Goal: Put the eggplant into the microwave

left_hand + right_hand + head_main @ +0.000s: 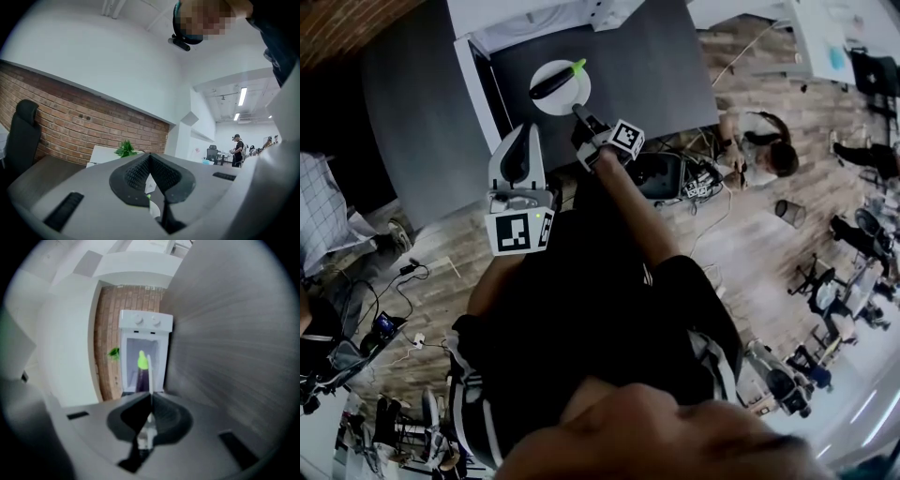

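clamping the rim of the white plate (573, 95), the right gripper (578, 112) bears the eggplant (555, 82); the left gripper (151, 157) sits closed, empty.

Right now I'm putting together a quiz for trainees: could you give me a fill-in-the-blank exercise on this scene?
The eggplant lies on a white ____. The right gripper is shut on that dish's ____. The left gripper is shut and holds ____. The eggplant's stem is coloured ____.
Missing words: plate; rim; nothing; green.
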